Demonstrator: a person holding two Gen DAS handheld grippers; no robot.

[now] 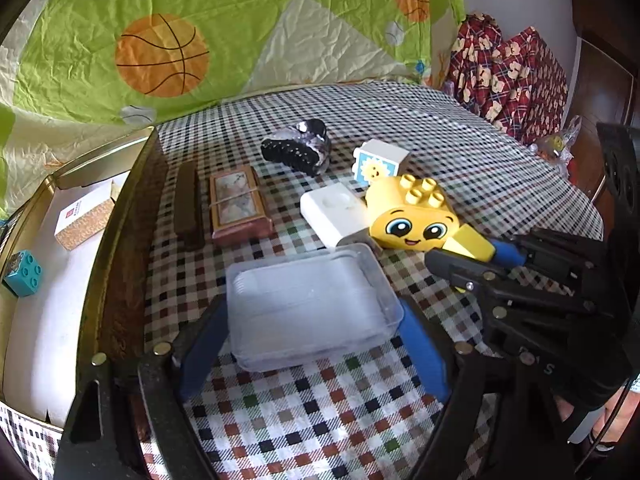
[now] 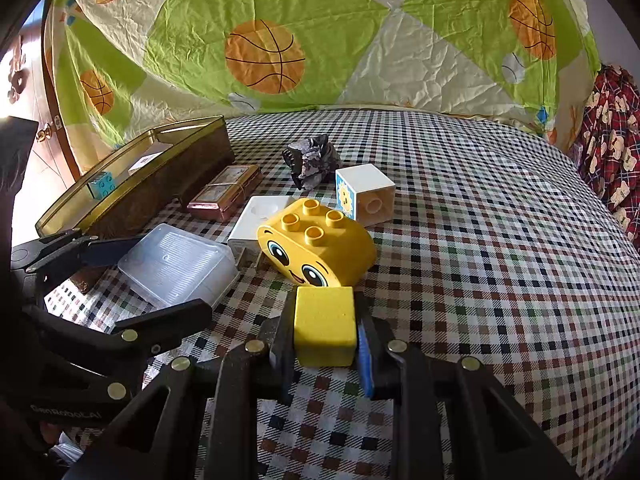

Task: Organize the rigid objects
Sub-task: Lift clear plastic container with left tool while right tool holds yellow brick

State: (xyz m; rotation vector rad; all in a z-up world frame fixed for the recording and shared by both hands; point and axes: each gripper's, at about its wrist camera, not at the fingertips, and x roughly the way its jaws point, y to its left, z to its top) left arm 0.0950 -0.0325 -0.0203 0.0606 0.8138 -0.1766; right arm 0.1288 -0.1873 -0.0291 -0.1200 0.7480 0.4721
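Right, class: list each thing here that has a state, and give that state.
Left gripper: jaws around clear box, grip unclear.
Right gripper: shut on yellow block.
Clear box: lying flat.
Gold tin: open, teal brick inside.
White cube brick: on its side.

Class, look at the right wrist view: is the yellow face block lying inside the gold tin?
No. The yellow face block rests on the checkered cloth, while the gold tin stands apart at the left holding a teal brick.
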